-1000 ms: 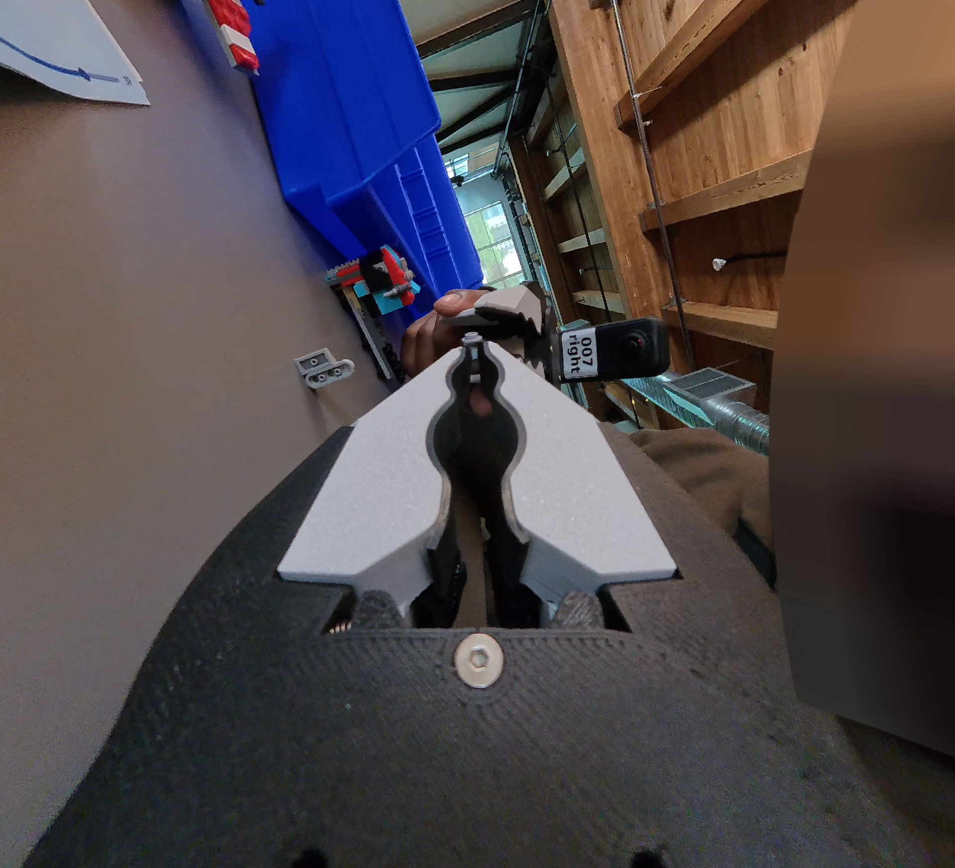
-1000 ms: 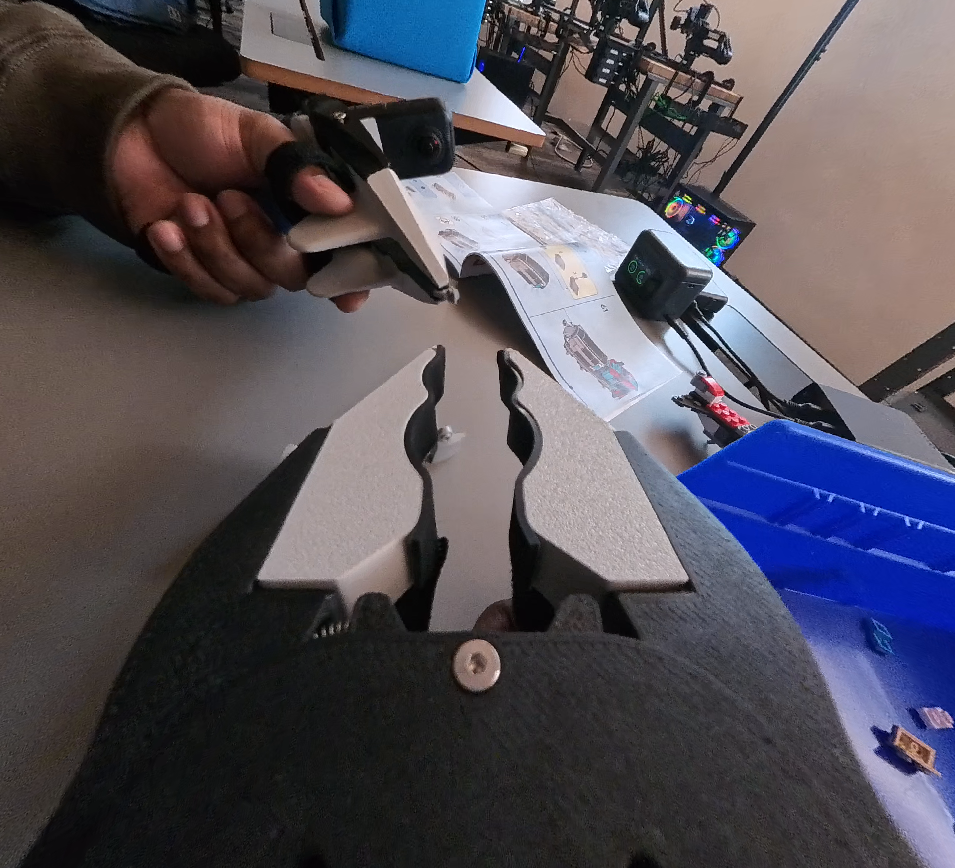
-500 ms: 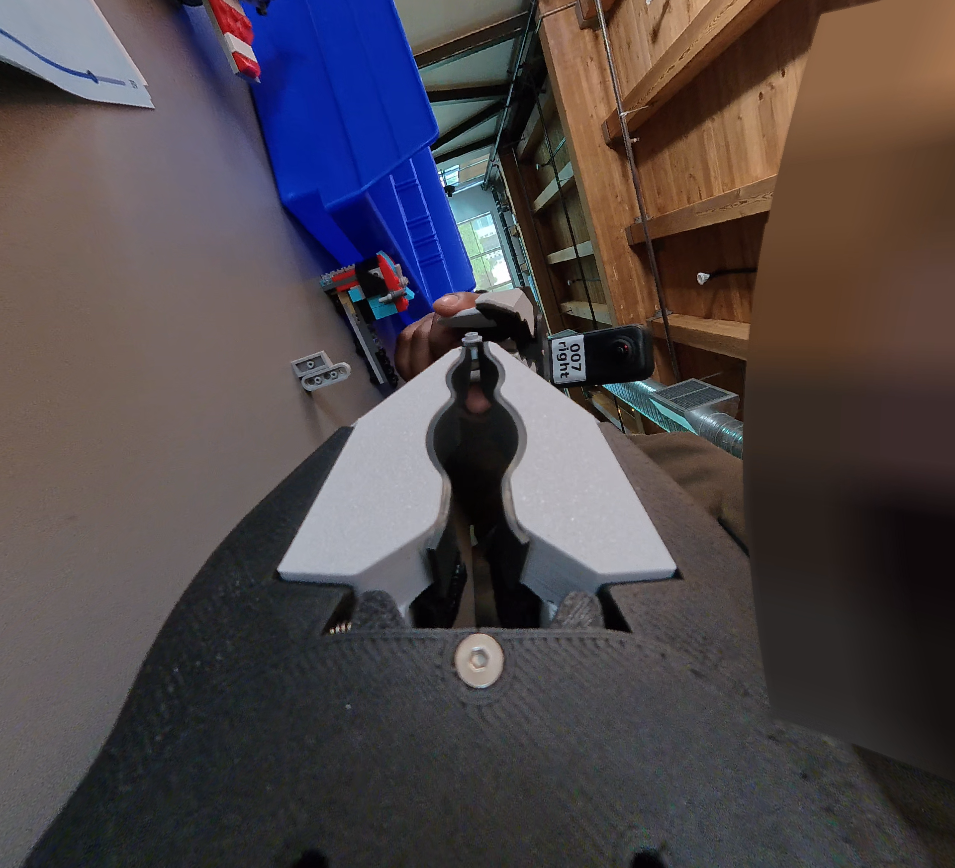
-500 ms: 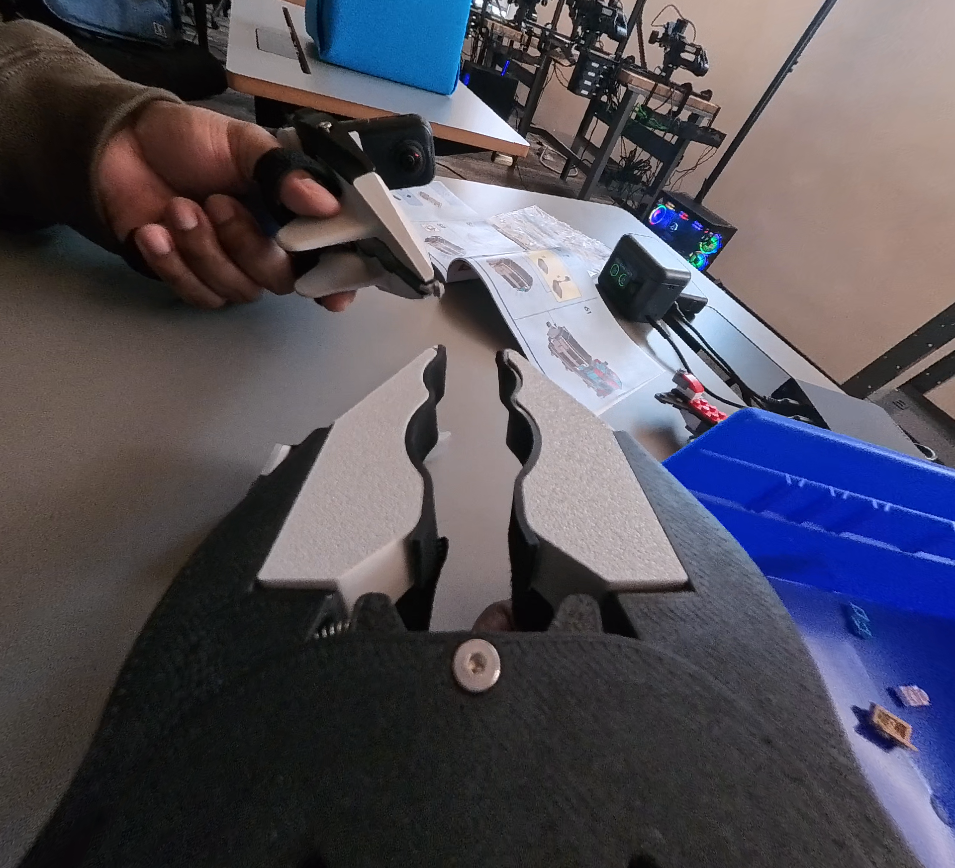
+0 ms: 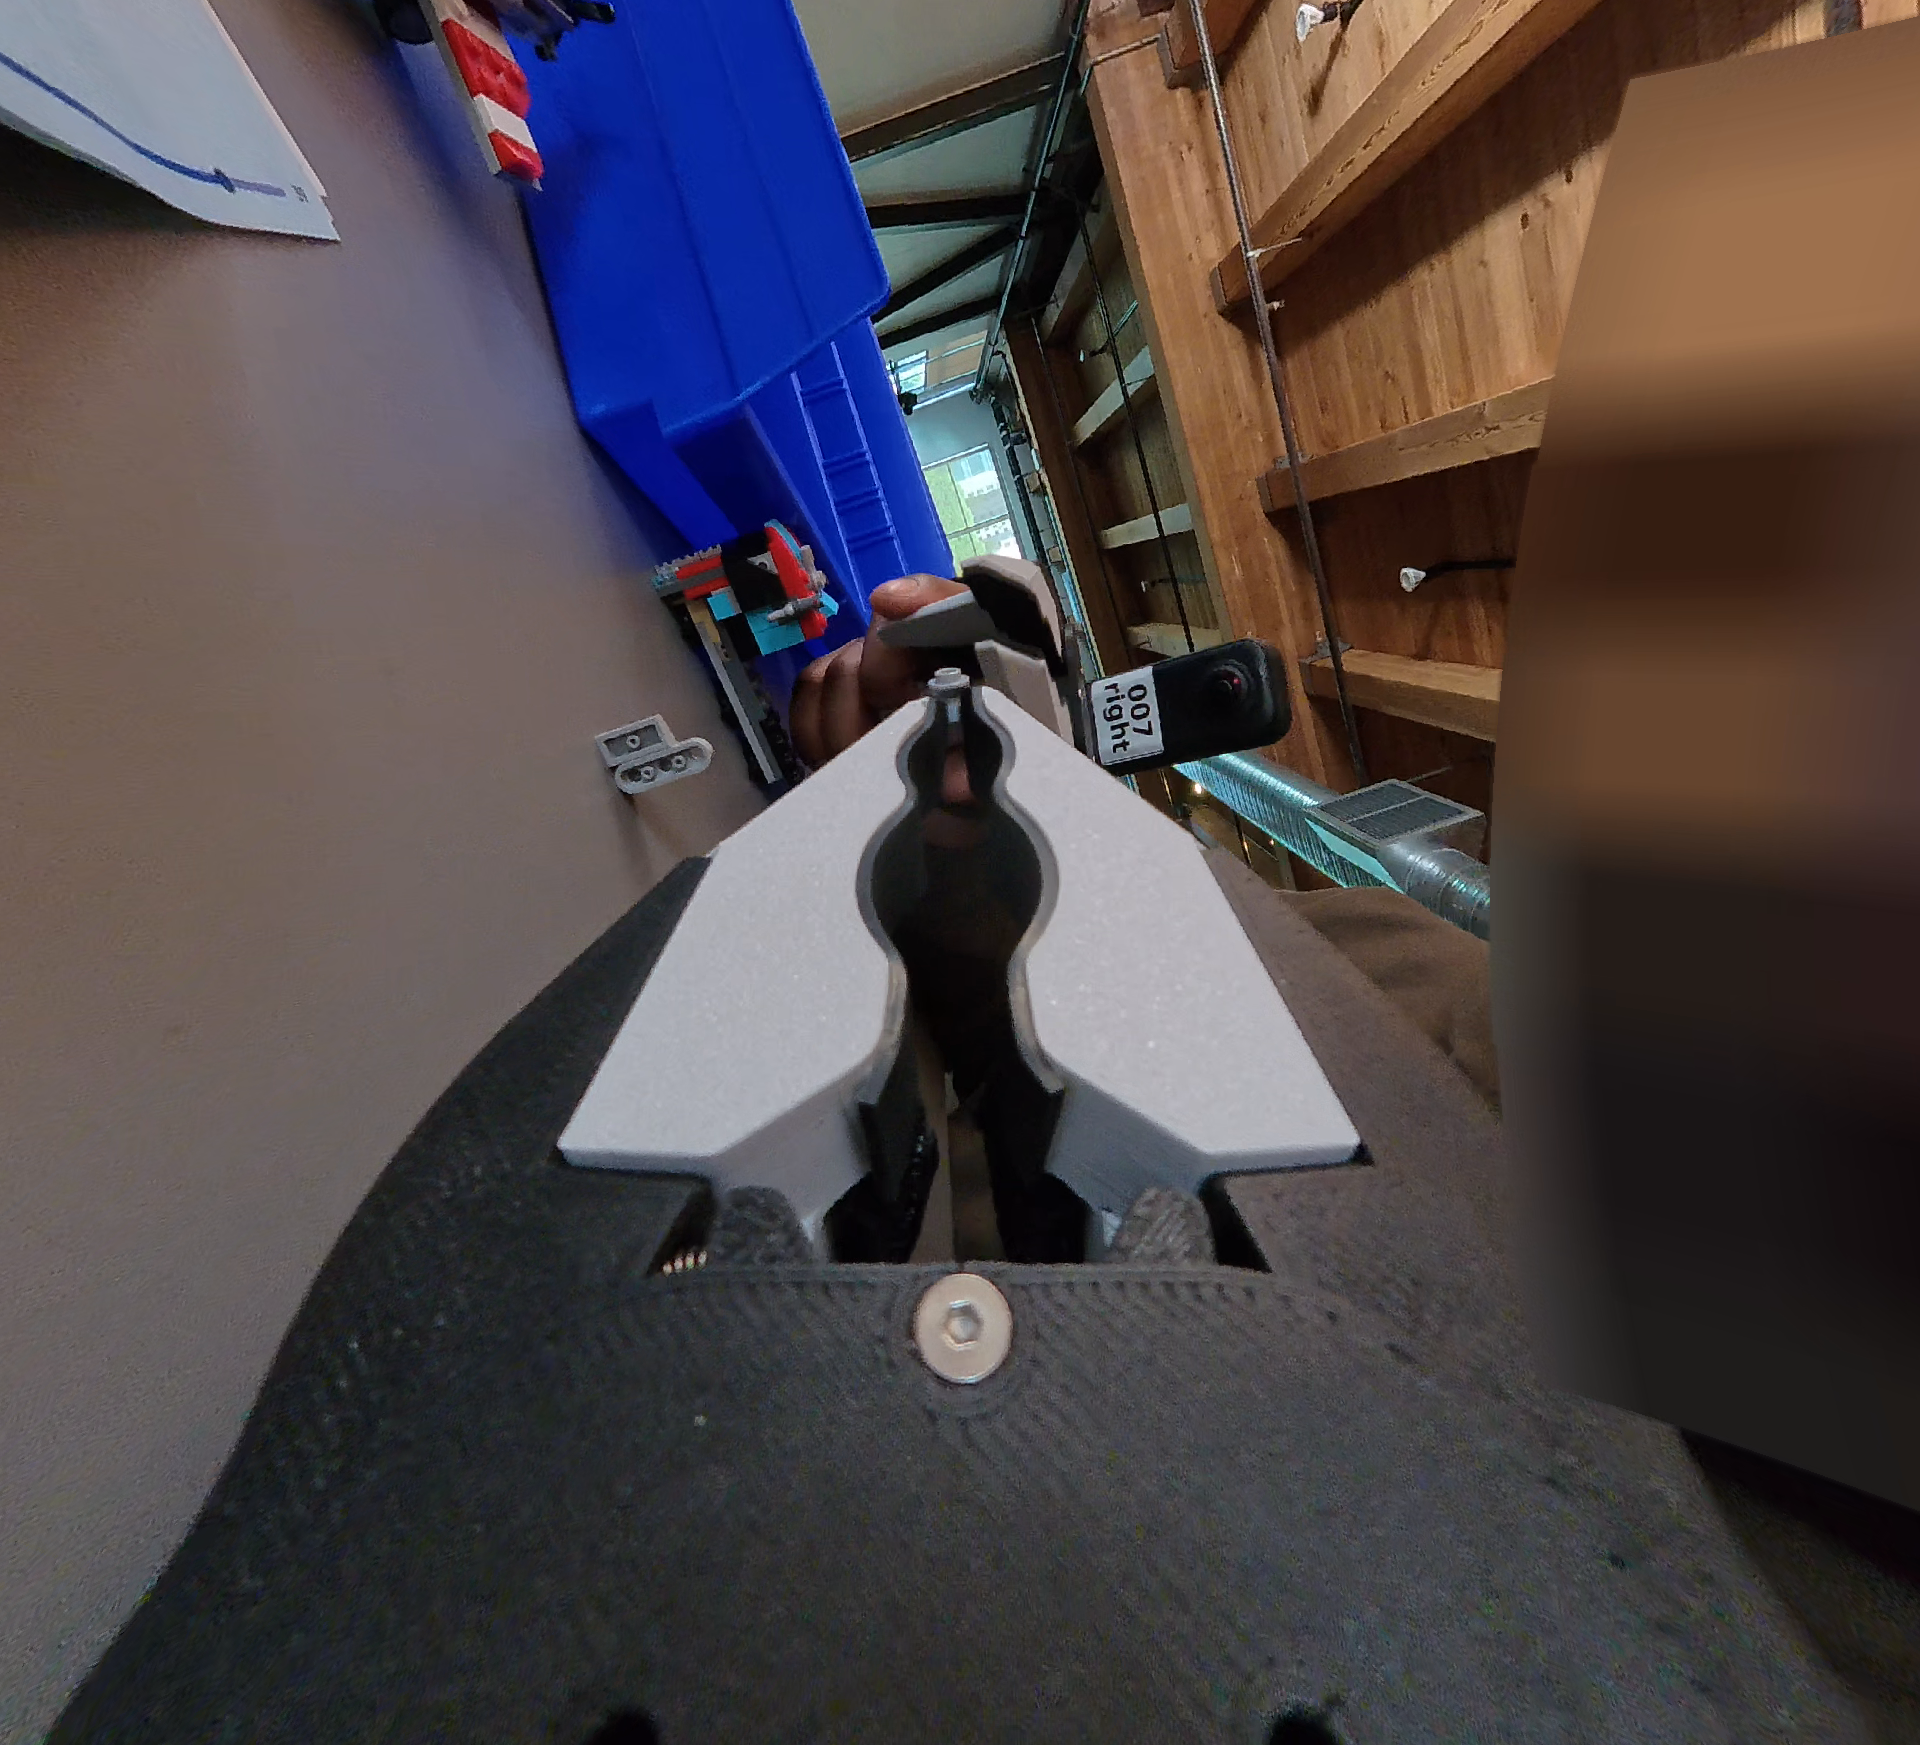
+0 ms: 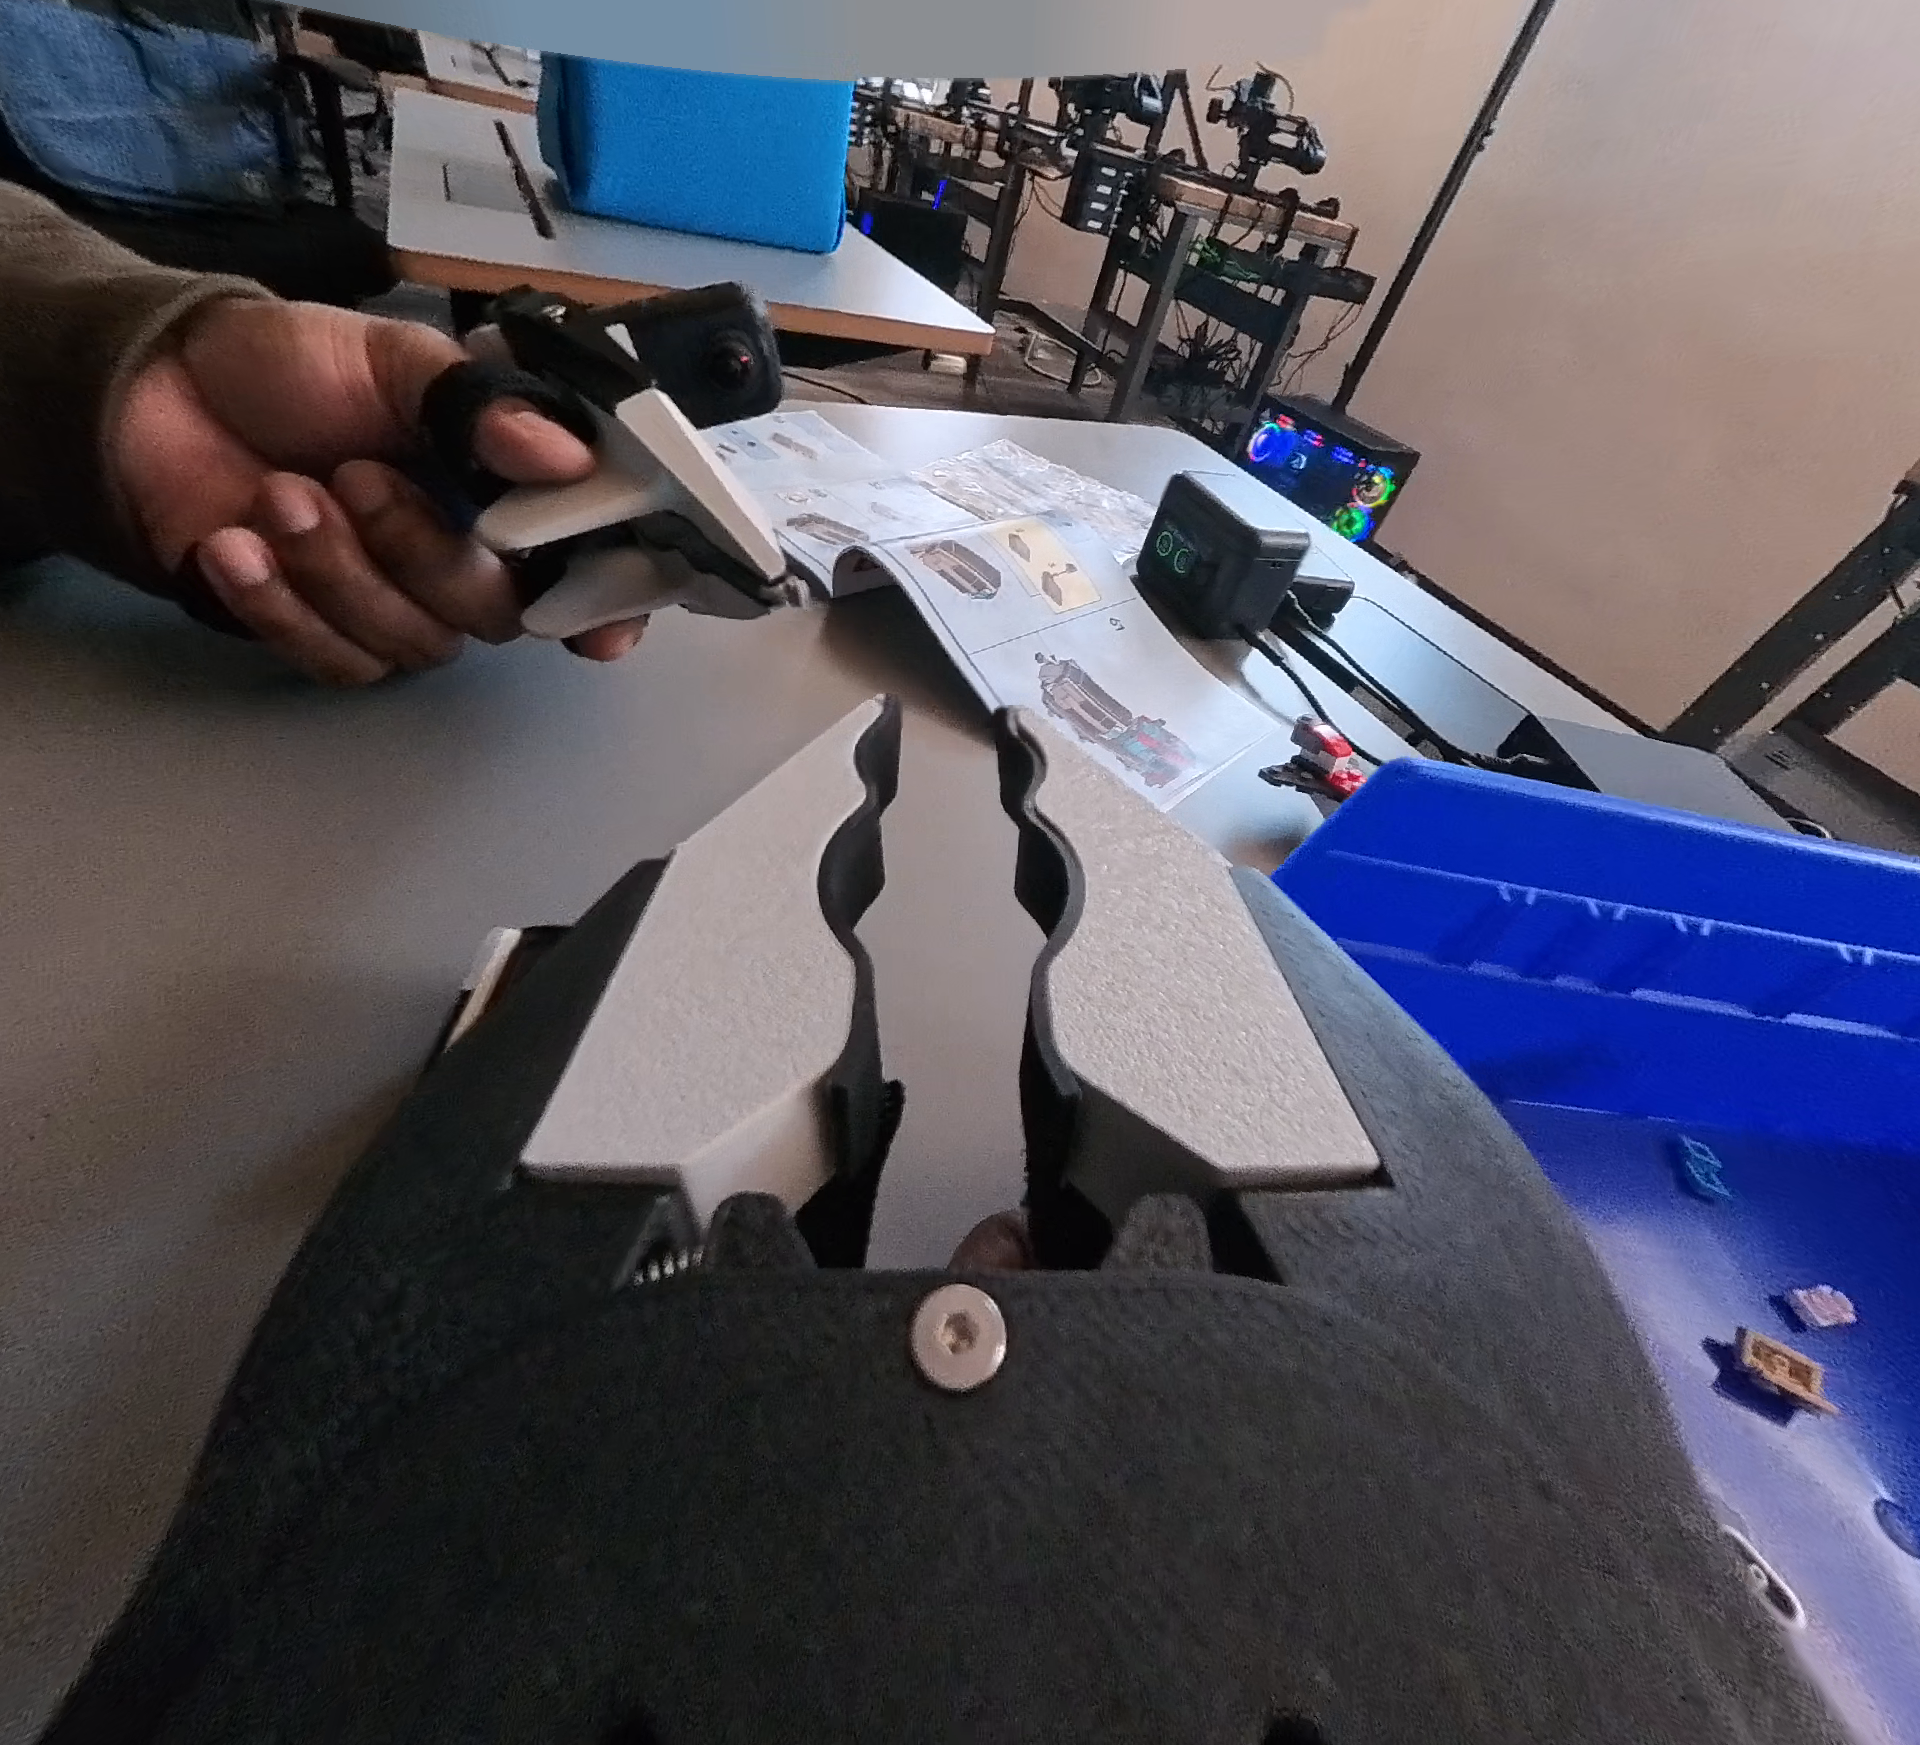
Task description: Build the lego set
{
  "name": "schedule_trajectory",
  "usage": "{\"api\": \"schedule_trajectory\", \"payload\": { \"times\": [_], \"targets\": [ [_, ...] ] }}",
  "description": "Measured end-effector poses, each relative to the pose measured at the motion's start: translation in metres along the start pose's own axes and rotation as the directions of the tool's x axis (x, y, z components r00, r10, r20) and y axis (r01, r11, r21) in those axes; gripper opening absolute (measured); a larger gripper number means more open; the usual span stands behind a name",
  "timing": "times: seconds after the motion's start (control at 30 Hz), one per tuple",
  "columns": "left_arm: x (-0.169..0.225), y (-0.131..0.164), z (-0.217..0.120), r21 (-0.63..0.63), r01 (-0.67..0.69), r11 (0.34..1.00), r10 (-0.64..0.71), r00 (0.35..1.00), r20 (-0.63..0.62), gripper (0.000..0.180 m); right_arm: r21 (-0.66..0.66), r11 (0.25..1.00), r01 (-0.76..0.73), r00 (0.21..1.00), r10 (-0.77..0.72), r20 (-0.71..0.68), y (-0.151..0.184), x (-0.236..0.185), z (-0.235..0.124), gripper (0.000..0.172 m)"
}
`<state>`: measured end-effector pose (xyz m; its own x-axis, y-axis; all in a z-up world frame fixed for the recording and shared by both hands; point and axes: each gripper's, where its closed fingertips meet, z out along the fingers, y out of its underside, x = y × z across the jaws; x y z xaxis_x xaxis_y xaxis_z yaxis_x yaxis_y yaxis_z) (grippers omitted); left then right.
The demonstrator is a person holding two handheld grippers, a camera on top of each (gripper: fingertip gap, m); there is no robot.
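Note:
My left gripper (image 5: pixel 951 708) is shut on a small grey pin-like brick piece (image 5: pixel 948 685) that sticks out past its fingertips. It is held above the grey table (image 5: pixel 260 656). The right wrist view also shows the left gripper (image 6: pixel 784 592), in a hand, with the small piece at its tip. My right gripper (image 6: pixel 945 729) is open with nothing between its pads, above the table (image 6: pixel 312 864) and just below and to the right of the left gripper. Two small grey plates (image 5: pixel 652 757) lie on the table beside a red, black and teal brick model (image 5: pixel 753 599).
A blue bin (image 6: pixel 1621 947) with several small loose pieces (image 6: pixel 1777 1373) stands at the right; the left wrist view shows it too (image 5: pixel 707 189). An open instruction booklet (image 6: pixel 1039 615), a black device with cables (image 6: pixel 1221 568) and a small red brick build (image 6: pixel 1314 755) lie beyond. My right fingertips sit around 7 centimeters from my left ones.
My right gripper has pulled back; a small pale piece seen by its left pad a second ago no longer shows there. My left gripper keeps its hold on the grey piece.

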<state>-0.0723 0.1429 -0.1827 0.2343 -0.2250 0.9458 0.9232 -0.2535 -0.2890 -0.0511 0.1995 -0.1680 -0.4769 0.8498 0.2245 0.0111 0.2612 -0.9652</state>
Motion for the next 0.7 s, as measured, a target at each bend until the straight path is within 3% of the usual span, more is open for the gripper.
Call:
{"api": "schedule_trajectory", "payload": {
  "times": [0.27,0.7],
  "targets": [
    [-0.002,-0.014,-0.007,0.081,0.058,0.995,-0.057,0.998,-0.021,0.004,0.040,0.993,-0.114,0.992,0.116,-0.049,0.000,0.019,-0.005,0.019],
    [-0.004,-0.021,-0.011,0.123,0.078,0.989,-0.076,0.997,-0.021,0.003,0.031,0.991,-0.130,0.990,0.132,-0.055,0.005,0.021,-0.004,0.019]
  ]
}}
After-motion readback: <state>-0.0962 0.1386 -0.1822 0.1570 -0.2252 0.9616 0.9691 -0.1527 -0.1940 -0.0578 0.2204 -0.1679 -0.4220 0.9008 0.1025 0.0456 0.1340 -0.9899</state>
